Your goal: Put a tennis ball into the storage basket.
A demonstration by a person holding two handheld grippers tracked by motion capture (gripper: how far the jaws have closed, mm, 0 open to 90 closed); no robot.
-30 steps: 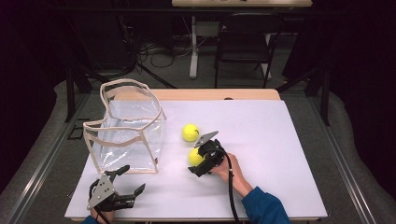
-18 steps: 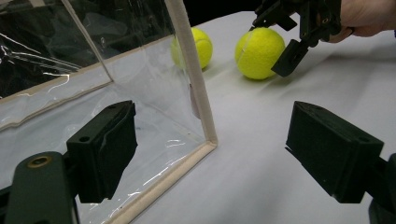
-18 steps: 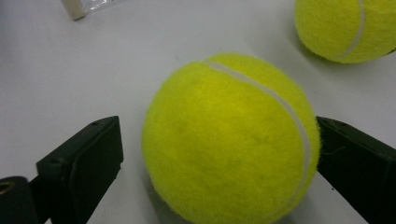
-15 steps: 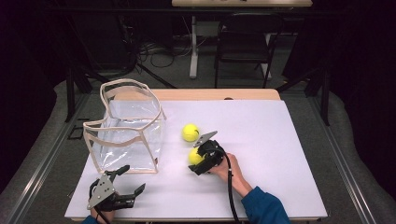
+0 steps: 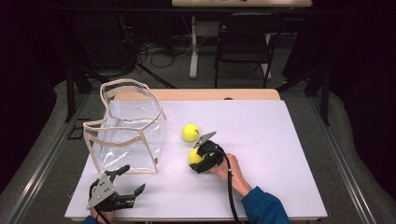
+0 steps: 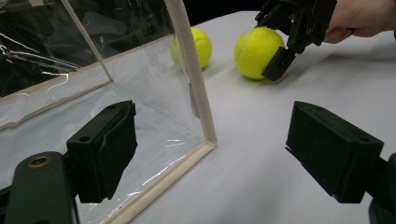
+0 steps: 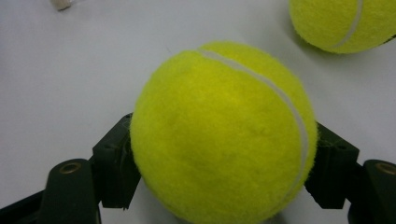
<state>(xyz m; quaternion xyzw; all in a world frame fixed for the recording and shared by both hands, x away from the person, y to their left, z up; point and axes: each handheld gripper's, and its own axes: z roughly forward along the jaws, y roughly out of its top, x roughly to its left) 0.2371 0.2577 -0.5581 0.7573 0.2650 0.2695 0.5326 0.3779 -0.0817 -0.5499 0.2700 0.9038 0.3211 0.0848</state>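
The right tongs [image 5: 200, 158] have just been closing and now clench 1 tennis ball [image 5: 194, 156], their jaws pressing its 2 sides; in the right gripper view that ball [image 7: 219, 135] sits squarely between them, resting on the white counter [image 5: 261, 140]. A 2nd ball [image 5: 190, 132] lies just beyond the right tongs, near but apart from the held one. The clear bag [image 5: 126, 135] with beige trim stands open-topped to the left of the right tongs and directly ahead of the left tongs [image 5: 125, 181], which are spread wide with nothing between them. A ball has no long axis, so the move likely turns on direction alone: up, then leftward over the bag's rim. The right hand is plainly nearer.
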